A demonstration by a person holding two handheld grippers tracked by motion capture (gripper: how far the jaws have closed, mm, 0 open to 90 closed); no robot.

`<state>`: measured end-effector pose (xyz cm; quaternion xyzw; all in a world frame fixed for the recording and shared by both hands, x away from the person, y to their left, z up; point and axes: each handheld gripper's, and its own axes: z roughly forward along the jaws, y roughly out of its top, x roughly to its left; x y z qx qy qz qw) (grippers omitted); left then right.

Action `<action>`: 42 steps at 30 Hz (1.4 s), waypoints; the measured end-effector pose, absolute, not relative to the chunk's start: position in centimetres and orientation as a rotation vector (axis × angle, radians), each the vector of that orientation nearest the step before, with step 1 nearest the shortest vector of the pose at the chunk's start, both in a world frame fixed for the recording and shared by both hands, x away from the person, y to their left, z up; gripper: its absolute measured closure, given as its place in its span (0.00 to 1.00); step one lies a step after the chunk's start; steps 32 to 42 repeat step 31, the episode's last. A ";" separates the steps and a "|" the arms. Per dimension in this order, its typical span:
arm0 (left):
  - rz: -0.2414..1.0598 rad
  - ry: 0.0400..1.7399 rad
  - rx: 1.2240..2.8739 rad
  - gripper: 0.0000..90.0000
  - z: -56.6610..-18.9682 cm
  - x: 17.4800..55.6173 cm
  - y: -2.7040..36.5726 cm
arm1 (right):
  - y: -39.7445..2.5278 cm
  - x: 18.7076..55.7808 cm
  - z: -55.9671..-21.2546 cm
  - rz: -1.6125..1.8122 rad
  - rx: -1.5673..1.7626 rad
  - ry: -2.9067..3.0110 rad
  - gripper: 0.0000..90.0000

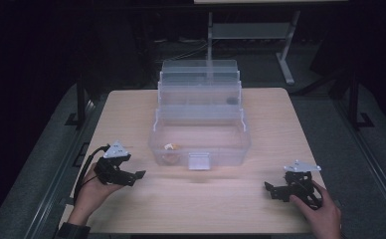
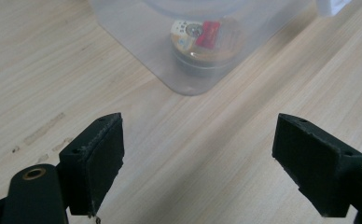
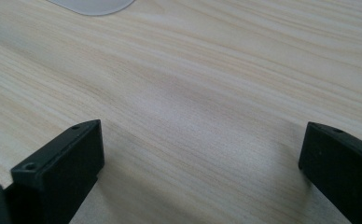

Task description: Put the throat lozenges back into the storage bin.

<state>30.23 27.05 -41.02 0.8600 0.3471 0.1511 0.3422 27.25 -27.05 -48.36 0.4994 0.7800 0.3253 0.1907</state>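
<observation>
A clear plastic tiered organizer box (image 1: 199, 130) stands open at the middle of the wooden table (image 1: 131, 114). Inside its lower bin, at the front left, lies a small round item with a red and gold top (image 1: 170, 147), seen through the bin wall (image 2: 202, 35) in the left gripper view. My left gripper (image 1: 140, 175) rests low at the table's left front, open, jaws wide with nothing between them (image 2: 200, 161). My right gripper (image 1: 267, 187) sits at the right front, open over bare wood (image 3: 202, 161). A small dark object (image 1: 230, 100) lies in an upper tier.
The box has a front latch tab (image 1: 199, 161). A corner of the clear box (image 3: 93, 5) shows at the top of the right gripper view. Beyond the table stand a white desk frame (image 1: 285, 55) and dark floor. Table edges run close behind both hands.
</observation>
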 end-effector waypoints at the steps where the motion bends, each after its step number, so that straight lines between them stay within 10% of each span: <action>1: 0.398 0.907 2.220 0.18 -41.3 30.1 27.1 | -27.1 27.2 -48.4 0.914 1.403 2.192 0.00; 42: 0.383 0.958 2.246 0.14 -46.9 28.6 28.5 | -27.1 27.3 -48.4 0.914 1.403 2.191 0.00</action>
